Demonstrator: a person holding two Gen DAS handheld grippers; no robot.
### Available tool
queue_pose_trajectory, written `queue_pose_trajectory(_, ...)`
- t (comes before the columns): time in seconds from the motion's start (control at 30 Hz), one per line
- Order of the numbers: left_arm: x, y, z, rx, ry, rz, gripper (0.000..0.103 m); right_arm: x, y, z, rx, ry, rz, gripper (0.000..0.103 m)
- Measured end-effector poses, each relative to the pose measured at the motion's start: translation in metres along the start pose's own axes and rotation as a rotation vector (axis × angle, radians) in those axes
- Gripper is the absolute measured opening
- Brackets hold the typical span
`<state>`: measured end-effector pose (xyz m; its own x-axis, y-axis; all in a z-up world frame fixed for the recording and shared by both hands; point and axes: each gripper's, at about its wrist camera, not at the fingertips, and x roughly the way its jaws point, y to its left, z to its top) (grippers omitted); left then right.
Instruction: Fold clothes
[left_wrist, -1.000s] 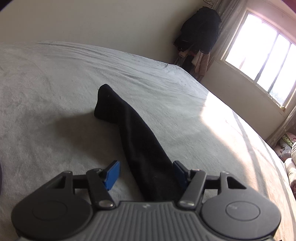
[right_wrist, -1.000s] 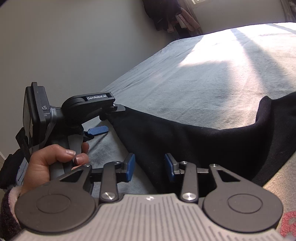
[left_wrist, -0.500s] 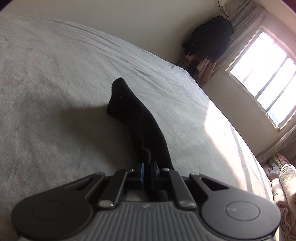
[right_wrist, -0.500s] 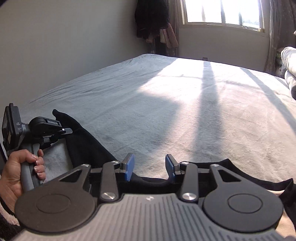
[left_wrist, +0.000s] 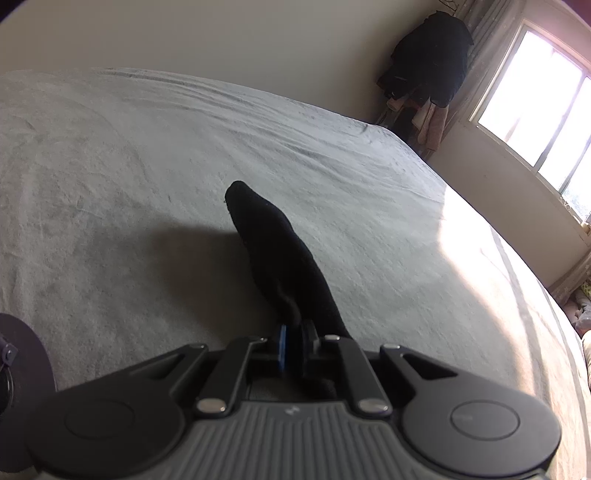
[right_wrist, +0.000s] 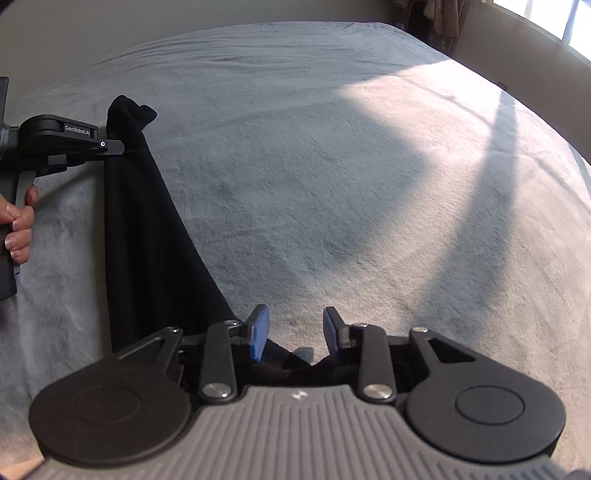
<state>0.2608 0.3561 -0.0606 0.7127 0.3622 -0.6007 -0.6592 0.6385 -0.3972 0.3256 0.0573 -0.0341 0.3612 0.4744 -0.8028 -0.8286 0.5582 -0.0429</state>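
Right gripper (right_wrist: 295, 334): spread wide over near edge of black garment (right_wrist: 147, 236), gripping nothing. Left gripper (left_wrist: 291, 347): clenched on garment's far-left end, bed (right_wrist: 332, 184) beneath. Risk: thin pinch slipping; loose near edge bunching, skewing fold.

Big bed (left_wrist: 110, 177), grey fuzzy blanket, bit wrinkly toward wall side, sunlight patch on window side. Only thing lying on it: long black garment (right_wrist: 147, 221), stretched along left part of bed in right wrist view, one end (left_wrist: 266, 229) bunched up narrow in left wrist view.
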Motion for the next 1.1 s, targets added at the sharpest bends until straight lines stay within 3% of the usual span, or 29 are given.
queue_pose_trajectory(0.17,0.001,-0.001,-0.001,-0.010,-0.004,-0.014,0.016,0.005,0.014,0.014,-0.019,-0.019,0.059,0.033)
queue_pose_trajectory(0.37,0.001,0.000,0.000,-0.025,-0.010,-0.036,0.017,0.016,0.019,0.027,0.012,-0.072,0.059,0.033)
queue_pose_trajectory(0.7,0.004,0.000,0.000,-0.015,-0.011,-0.028,0.018,0.029,0.023,0.031,0.057,-0.071,0.177,0.039)
queue_pose_trajectory(0.97,0.007,-0.005,-0.004,0.017,-0.017,-0.047,0.041,0.023,0.039,0.028,0.037,-0.072,0.217,0.039)
queue_pose_trajectory(1.1,0.009,-0.004,-0.004,0.016,-0.020,-0.062,0.042,0.024,0.050,0.027,0.006,-0.069,0.219,0.035)
